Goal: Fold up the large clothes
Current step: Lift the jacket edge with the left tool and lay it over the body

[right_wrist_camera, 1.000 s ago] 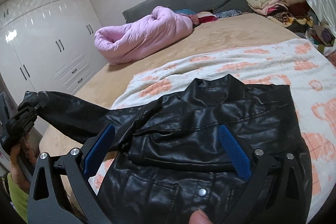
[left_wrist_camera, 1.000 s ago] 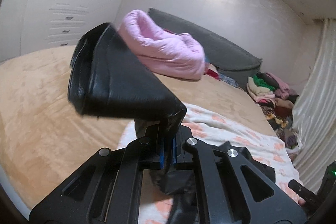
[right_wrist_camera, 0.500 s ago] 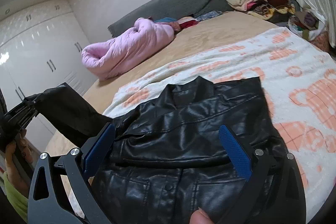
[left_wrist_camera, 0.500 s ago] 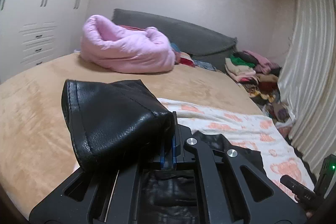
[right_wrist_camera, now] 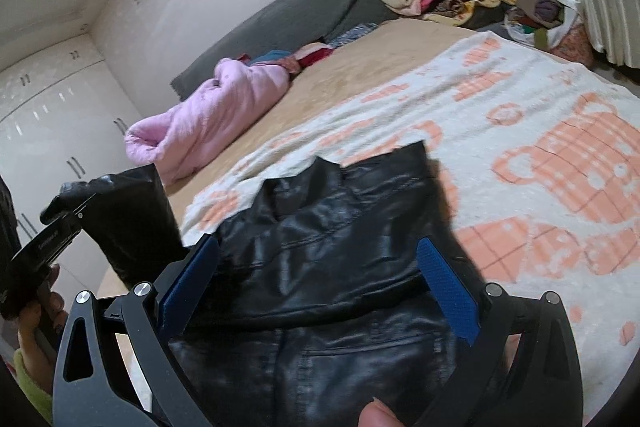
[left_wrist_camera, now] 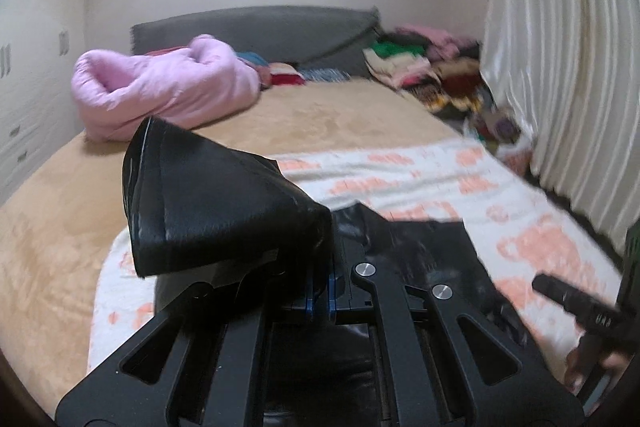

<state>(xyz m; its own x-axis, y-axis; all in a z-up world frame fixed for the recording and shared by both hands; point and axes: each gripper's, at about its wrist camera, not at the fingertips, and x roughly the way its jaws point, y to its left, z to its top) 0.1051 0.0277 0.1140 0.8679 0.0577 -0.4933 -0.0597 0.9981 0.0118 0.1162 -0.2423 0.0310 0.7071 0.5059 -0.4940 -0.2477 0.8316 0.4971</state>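
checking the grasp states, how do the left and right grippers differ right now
The left gripper is shut on the black jacket's sleeve, lifted off the bed; the right gripper is open, holding nothing. The left is beside the jacket body; the right hovers over it. Both have blue pads.

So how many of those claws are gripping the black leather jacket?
1: the left claw is shut on the black leather jacket's sleeve; the right claw hangs open above its body.

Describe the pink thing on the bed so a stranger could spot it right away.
Find the dark grey headboard behind the tan bedspread. In front of its left part lies a puffy pink quilted bundle, rolled up. Unlike the flat black leather jacket, it is pale, soft and bulky.
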